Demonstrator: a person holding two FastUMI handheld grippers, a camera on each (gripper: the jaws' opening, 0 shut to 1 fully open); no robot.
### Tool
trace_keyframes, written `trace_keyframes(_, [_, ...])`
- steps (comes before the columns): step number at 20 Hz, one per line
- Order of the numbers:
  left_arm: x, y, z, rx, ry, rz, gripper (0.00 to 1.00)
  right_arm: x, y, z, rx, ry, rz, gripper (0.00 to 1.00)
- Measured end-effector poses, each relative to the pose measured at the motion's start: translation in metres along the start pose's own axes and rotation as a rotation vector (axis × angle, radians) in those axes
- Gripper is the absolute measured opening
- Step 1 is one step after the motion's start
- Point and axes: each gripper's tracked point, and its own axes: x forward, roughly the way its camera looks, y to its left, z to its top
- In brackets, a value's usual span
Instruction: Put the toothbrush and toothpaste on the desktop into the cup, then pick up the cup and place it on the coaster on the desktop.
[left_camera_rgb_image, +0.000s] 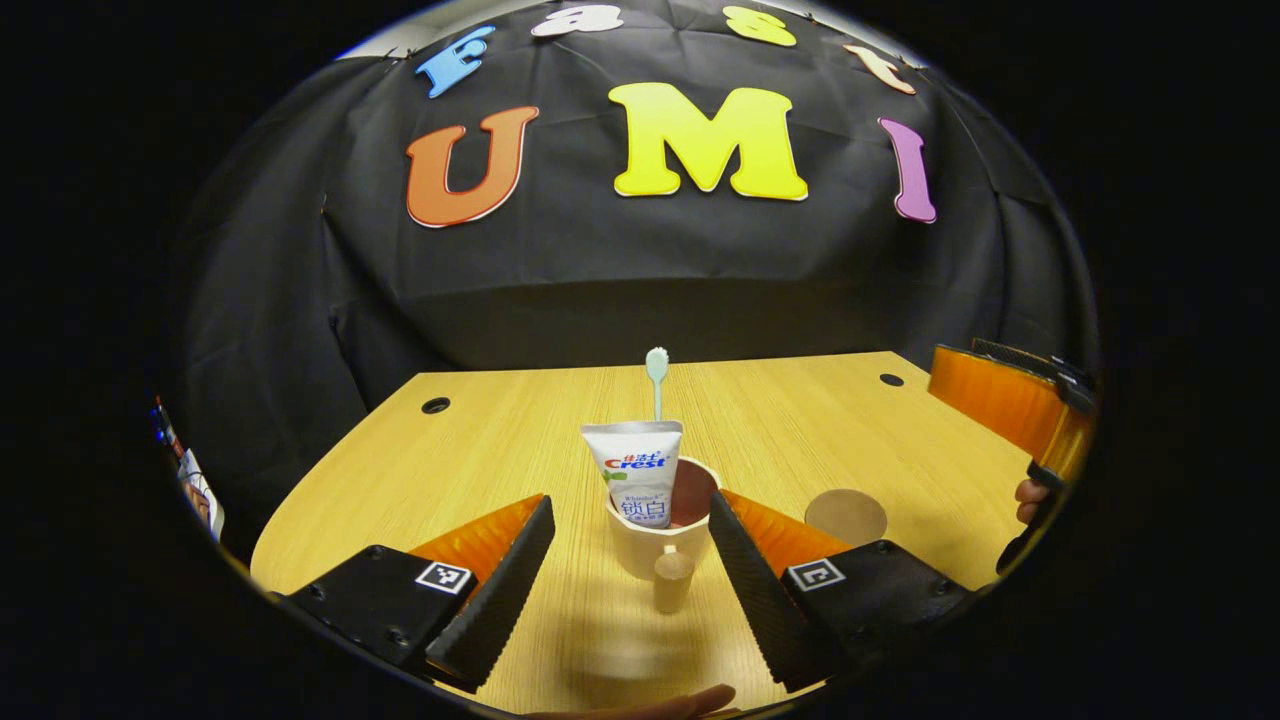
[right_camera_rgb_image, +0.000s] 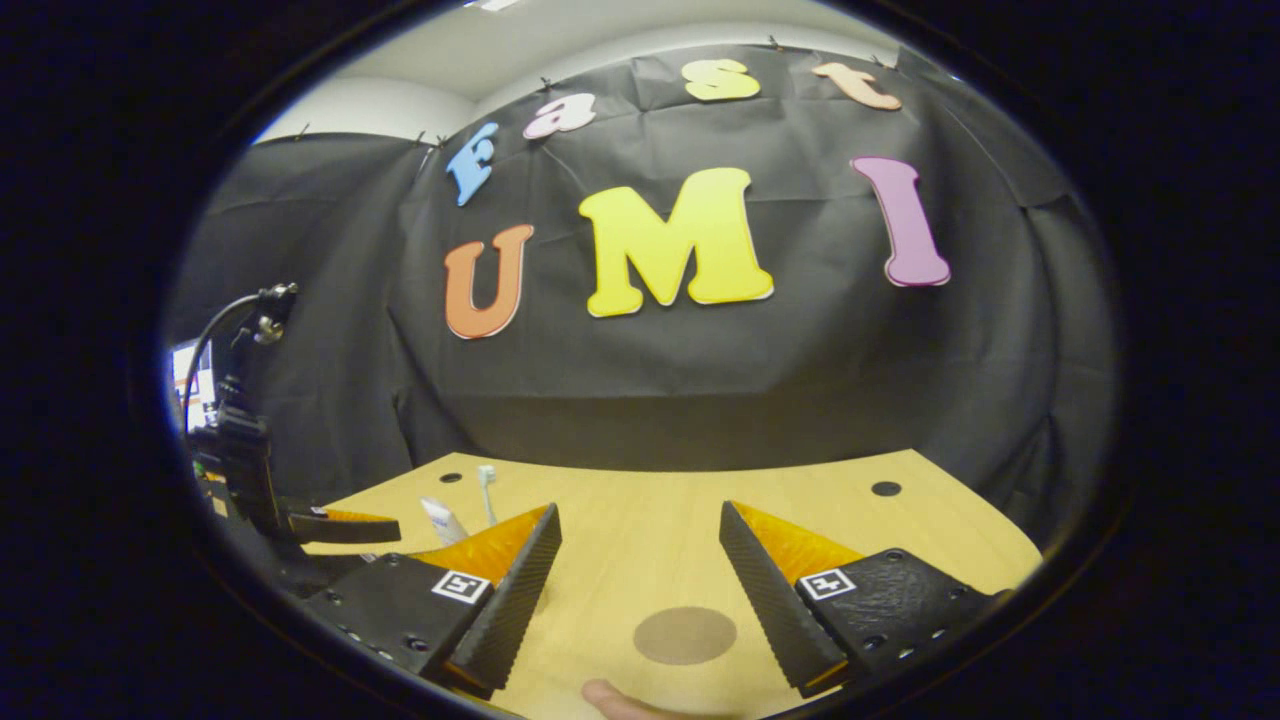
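While the cup (left_camera_rgb_image: 660, 530) is standing on the tabletop (left_camera_rgb_image: 480, 450) with the toothpaste (left_camera_rgb_image: 635, 470) and the toothbrush (left_camera_rgb_image: 657, 380) upright inside it, the left tongs (left_camera_rgb_image: 630, 545) are gaping apart on either side of it, not touching. The coaster (left_camera_rgb_image: 846, 515) is lying just beside the cup. In the right gripper view, the right tongs (right_camera_rgb_image: 640, 560) are spreading apart above the coaster (right_camera_rgb_image: 685, 635), gripping nothing.
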Motion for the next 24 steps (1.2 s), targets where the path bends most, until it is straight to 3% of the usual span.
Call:
trace_keyframes(6, [0.019,-0.012,-0.001,0.001,0.162,-0.041,0.98,-0.032,-0.066,-0.032,-0.009,0.023,-0.102,0.95])
trace_keyframes(12, [0.028,-0.026,-0.036,-0.066,0.427,-0.084,0.98,-0.054,-0.099,-0.048,0.044,0.037,-0.136,0.96])
trace_keyframes(16, [0.032,-0.029,-0.057,-0.060,0.568,-0.094,1.00,-0.060,-0.103,-0.057,0.059,0.048,-0.126,0.95])
trace_keyframes(20, [0.039,-0.026,-0.061,-0.026,0.612,-0.076,0.88,-0.063,-0.096,-0.064,0.027,0.061,-0.117,0.96])
trace_keyframes(22, [0.039,-0.029,-0.057,-0.008,0.625,-0.073,0.86,-0.064,-0.093,-0.069,0.006,0.061,-0.116,0.96])
trace_keyframes(23, [0.040,-0.030,-0.055,0.001,0.625,-0.072,0.91,-0.064,-0.091,-0.071,-0.001,0.063,-0.113,0.96])
trace_keyframes(24, [0.042,-0.031,-0.052,0.010,0.626,-0.073,0.85,-0.064,-0.089,-0.074,-0.005,0.068,-0.109,0.96])
